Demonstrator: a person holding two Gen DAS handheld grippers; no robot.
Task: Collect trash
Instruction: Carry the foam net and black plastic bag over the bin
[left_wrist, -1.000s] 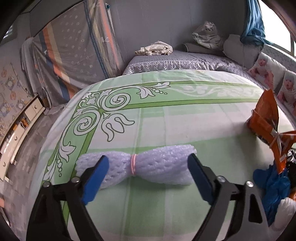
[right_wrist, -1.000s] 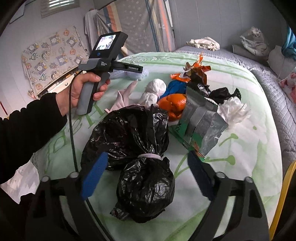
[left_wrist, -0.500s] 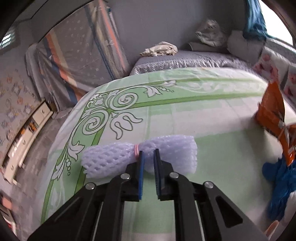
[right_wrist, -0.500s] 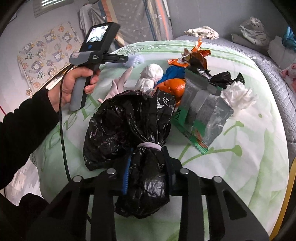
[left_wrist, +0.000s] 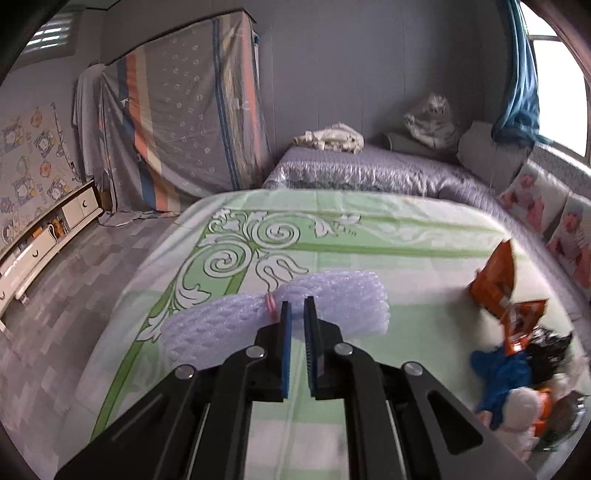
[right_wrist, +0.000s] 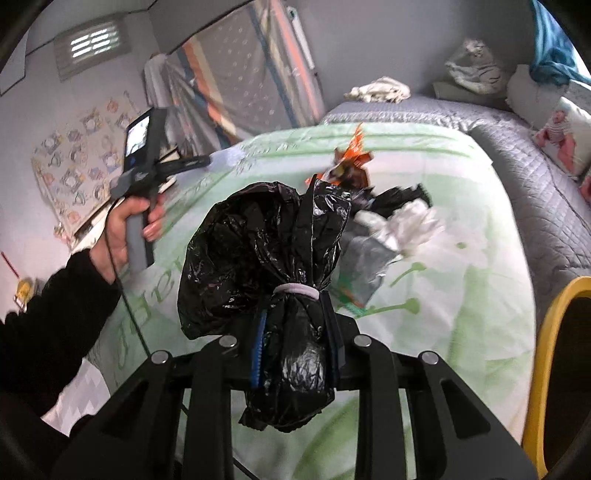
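Note:
My left gripper (left_wrist: 297, 305) is shut on the middle of a white foam-net bundle (left_wrist: 340, 295), beside its pink band, and holds it above the green-patterned sheet (left_wrist: 369, 240). My right gripper (right_wrist: 295, 295) is shut on a black plastic bag (right_wrist: 258, 236) just below its pale elastic tie. The bag hangs clear of the bed, its lower end drooping between the fingers. In the right wrist view a hand (right_wrist: 122, 225) in a black sleeve carries the left gripper (right_wrist: 201, 161) at the left.
A heap of trash lies on the sheet: an orange snack wrapper (left_wrist: 495, 277), a blue bag (left_wrist: 506, 373), a white plastic wad (right_wrist: 410, 221) and a silver pouch (right_wrist: 365, 258). A yellow rim (right_wrist: 543, 332) stands at the right. Grey quilt and pillows lie behind.
Both grippers went from wide open to shut, the left on the foam net and the right on the black bag. Both bundles have since risen off the sheet.

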